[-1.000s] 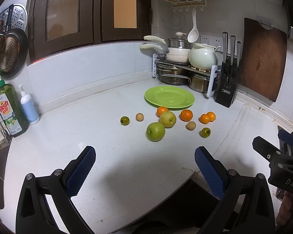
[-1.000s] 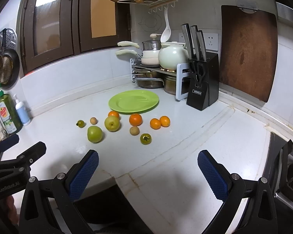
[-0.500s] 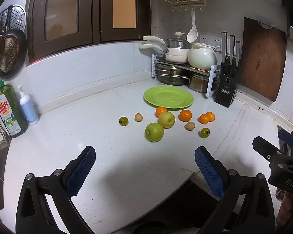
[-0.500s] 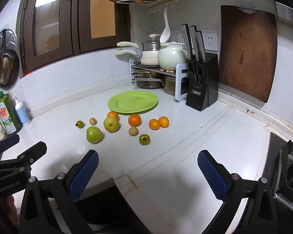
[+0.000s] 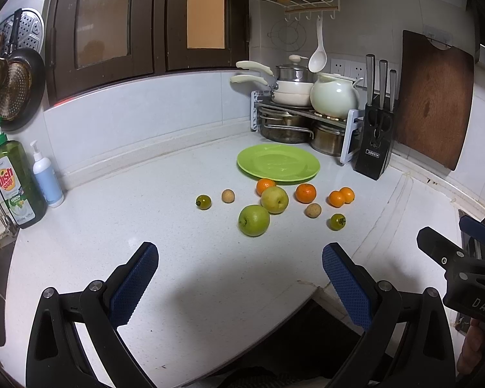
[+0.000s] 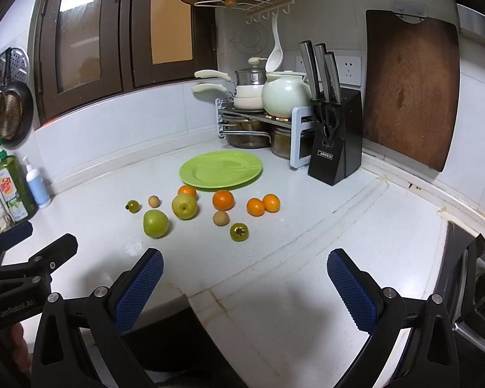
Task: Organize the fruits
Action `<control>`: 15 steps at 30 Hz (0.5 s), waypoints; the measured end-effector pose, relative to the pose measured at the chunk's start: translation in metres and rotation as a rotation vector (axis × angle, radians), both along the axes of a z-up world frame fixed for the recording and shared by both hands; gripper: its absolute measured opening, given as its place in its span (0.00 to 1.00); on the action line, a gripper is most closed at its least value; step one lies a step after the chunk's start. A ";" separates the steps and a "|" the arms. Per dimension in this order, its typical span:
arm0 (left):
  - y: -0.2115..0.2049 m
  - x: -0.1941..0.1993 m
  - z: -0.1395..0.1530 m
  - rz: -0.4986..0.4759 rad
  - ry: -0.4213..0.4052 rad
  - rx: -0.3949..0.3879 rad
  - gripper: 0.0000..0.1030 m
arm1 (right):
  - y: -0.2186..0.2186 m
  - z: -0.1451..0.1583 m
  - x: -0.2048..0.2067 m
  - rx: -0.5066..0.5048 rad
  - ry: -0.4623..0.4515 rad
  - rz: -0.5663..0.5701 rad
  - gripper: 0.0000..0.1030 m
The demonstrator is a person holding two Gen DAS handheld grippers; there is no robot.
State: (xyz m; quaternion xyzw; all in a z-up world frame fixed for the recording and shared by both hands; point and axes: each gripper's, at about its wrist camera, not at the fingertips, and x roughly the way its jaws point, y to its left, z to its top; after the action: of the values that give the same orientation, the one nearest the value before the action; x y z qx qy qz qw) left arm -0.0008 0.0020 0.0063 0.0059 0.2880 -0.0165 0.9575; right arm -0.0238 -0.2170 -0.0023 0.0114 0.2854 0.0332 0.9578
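Observation:
An empty green plate (image 5: 278, 163) (image 6: 220, 170) lies on the white counter near the back corner. In front of it lie loose fruits: a green apple (image 5: 253, 220) (image 6: 156, 223), a yellow-green apple (image 5: 274, 199) (image 6: 184, 206), several oranges (image 5: 305, 192) (image 6: 223, 200), two small brown fruits (image 5: 313, 210) (image 6: 220, 218) and two small green fruits (image 5: 337, 221) (image 6: 239, 231). My left gripper (image 5: 239, 278) is open and empty, well short of the fruits. My right gripper (image 6: 244, 284) is open and empty, also short of them.
A pot rack (image 5: 300, 119) with pans and a white kettle (image 6: 286, 95) stands behind the plate. A black knife block (image 5: 373, 152) (image 6: 334, 142) and a wooden cutting board (image 6: 407, 90) stand to the right. Soap bottles (image 5: 16, 184) stand left. A stove (image 6: 475, 278) is at the right edge.
Both grippers have edged slightly towards the fruits; the fruits and plate have not moved, and both grippers stay open.

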 end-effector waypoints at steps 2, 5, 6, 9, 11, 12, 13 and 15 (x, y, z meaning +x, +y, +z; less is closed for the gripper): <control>0.000 -0.001 -0.001 0.001 0.000 0.000 1.00 | 0.000 0.000 0.000 0.000 0.000 -0.001 0.99; 0.000 -0.001 -0.001 0.001 -0.002 0.000 1.00 | 0.000 0.000 0.000 -0.001 0.000 0.000 0.99; 0.000 -0.001 0.000 0.000 -0.002 0.000 1.00 | 0.000 -0.001 0.000 0.000 -0.001 0.000 0.99; 0.000 -0.001 -0.001 -0.001 0.000 0.000 1.00 | 0.000 0.000 0.001 -0.001 -0.002 0.000 0.99; 0.000 -0.001 -0.001 0.000 -0.001 0.000 1.00 | 0.001 -0.001 0.001 -0.001 -0.002 -0.001 0.99; 0.000 -0.001 -0.001 0.001 0.000 0.000 1.00 | 0.001 -0.001 0.001 0.000 -0.002 0.000 0.99; 0.000 -0.001 -0.001 0.001 0.000 -0.001 1.00 | 0.001 -0.001 0.001 -0.001 0.000 0.000 0.99; -0.001 -0.001 -0.002 0.002 -0.001 -0.001 1.00 | 0.001 0.000 0.003 -0.001 0.002 0.000 0.99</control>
State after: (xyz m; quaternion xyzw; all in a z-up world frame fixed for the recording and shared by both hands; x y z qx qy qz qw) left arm -0.0016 0.0010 0.0048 0.0053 0.2875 -0.0159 0.9576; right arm -0.0206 -0.2160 -0.0022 0.0108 0.2864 0.0331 0.9575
